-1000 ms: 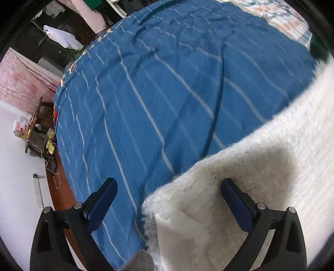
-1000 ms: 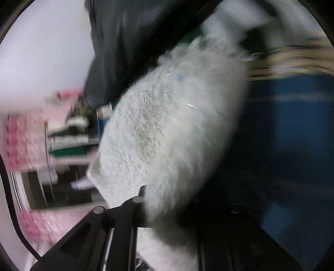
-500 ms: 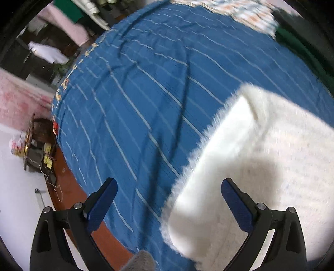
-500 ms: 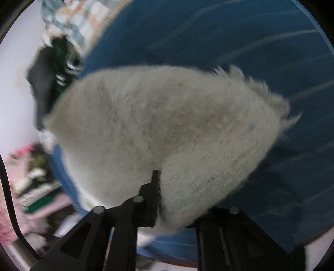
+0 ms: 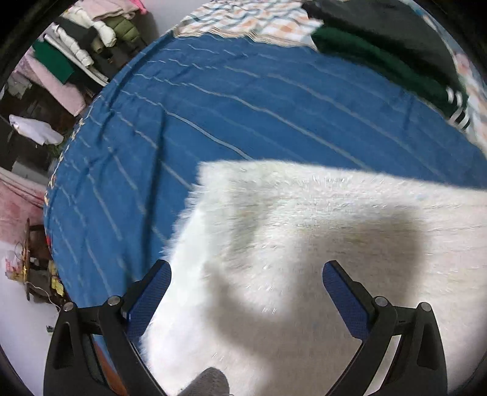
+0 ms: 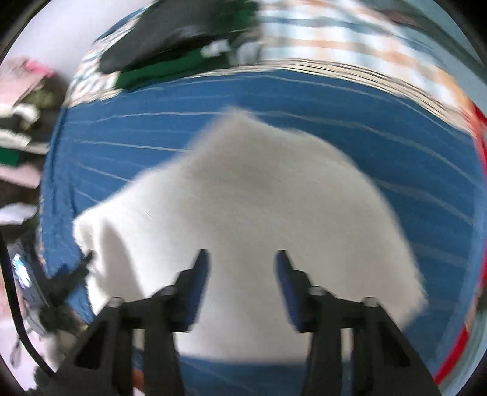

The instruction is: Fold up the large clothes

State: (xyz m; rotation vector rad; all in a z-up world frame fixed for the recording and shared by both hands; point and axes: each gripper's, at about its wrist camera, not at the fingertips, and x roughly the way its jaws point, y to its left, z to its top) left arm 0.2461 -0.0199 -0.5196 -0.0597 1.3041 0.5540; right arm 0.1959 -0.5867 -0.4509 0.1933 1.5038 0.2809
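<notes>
Fluffy white garment (image 5: 304,243) lying spread on the blue striped bed cover (image 5: 243,115), directly below both hand-held grippers and apart from them. Left hand-held gripper (image 5: 246,283) hanging above the garment's left portion, jaws wide apart, nothing between the blue pads (image 5: 152,292); left finger over the garment's fuzzy edge where it meets the bed cover, right finger over the white pile, shadow of the tool cast on the fabric. Right hand-held gripper (image 6: 242,274) released and clear of the cloth, jaws having just been opening, no fabric between them (view heavily blurred, detail limited). In the right wrist view, garment (image 6: 243,198) ahead of and beneath the fingertips, one corner pointing toward the far side of the bed. Dark green and black clothing (image 5: 380,61) and a checked blanket (image 5: 249,21) at the far end of the bed, well apart from the white garment. Stacked folded clothes (image 5: 76,51) beside the bed, at the left.
</notes>
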